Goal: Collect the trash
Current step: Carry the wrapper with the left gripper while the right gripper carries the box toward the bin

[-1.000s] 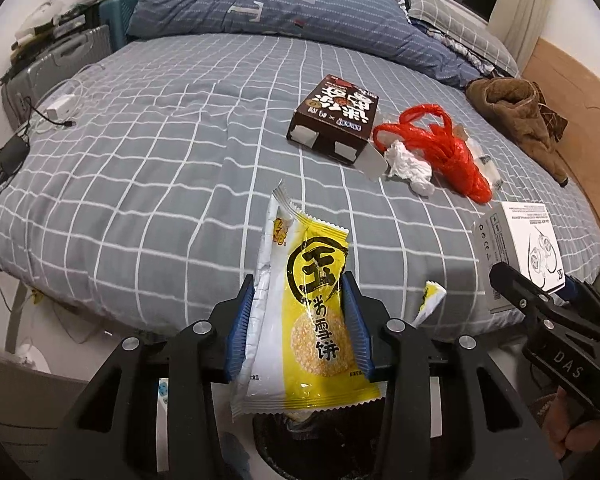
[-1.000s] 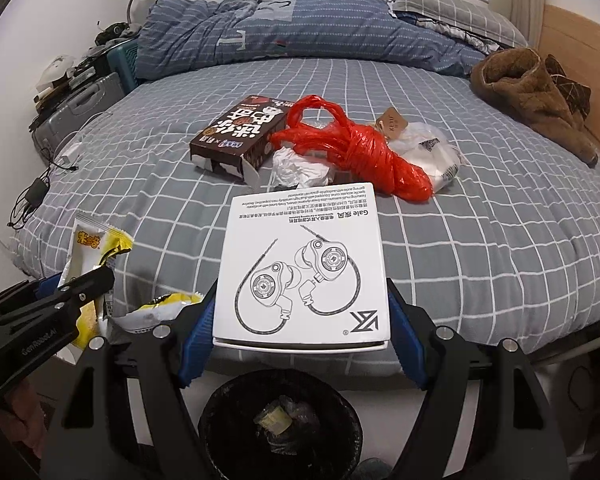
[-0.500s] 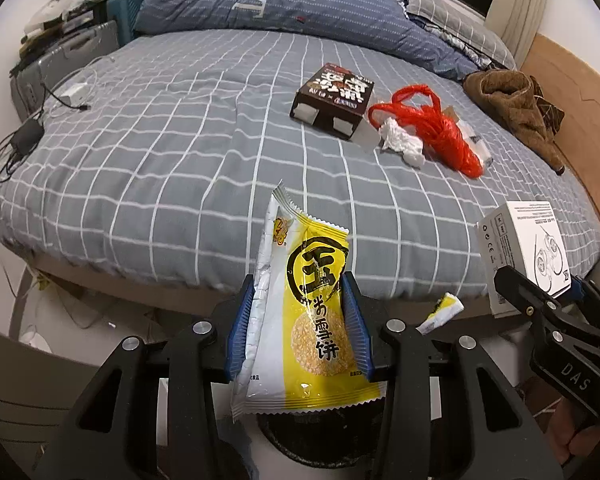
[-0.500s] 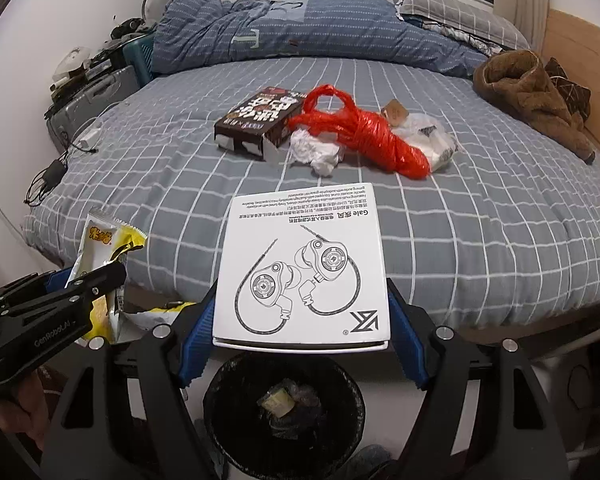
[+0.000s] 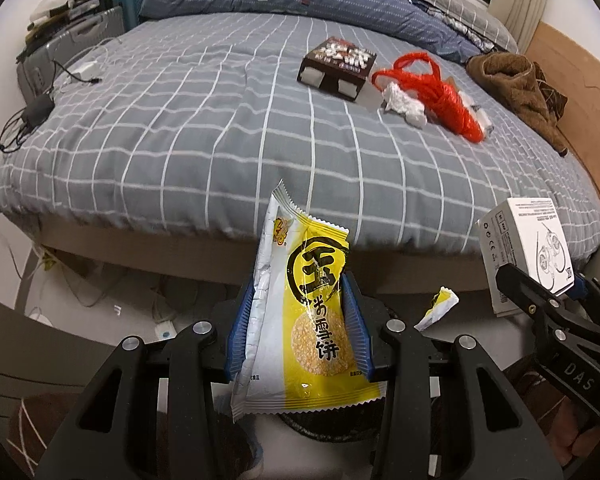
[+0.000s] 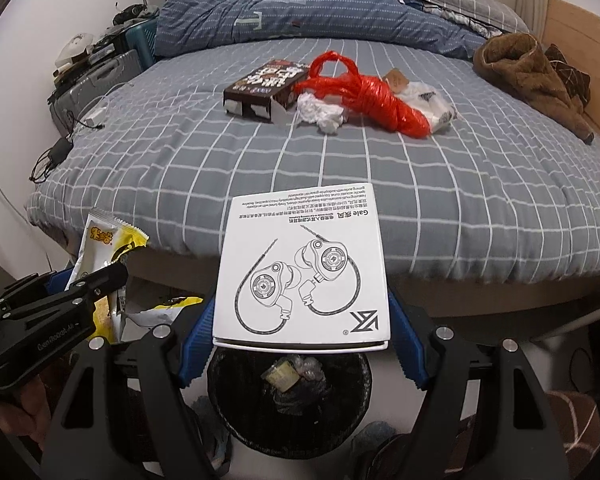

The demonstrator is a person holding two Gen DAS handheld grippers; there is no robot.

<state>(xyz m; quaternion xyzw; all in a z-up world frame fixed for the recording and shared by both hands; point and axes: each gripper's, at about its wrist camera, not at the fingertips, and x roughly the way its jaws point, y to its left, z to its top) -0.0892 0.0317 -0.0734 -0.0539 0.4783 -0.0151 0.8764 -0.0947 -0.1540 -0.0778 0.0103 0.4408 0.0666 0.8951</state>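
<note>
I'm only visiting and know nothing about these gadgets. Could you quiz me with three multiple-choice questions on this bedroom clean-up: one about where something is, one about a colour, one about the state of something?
1. Where is the black bin?
A. on the bed
B. on the floor, below the white earphone box
C. beside the suitcase

2. What colour is the knotted plastic bag on the bed?
A. red
B. green
C. blue

3. What is the left gripper doing?
A. hanging open and empty
B. pinching a tissue
C. clamped on the yellow snack wrapper

Answers:
1 B, its rim shows under the box in the right wrist view.
2 A, bright red.
3 C, both blue pads press the wrapper's sides.
</note>
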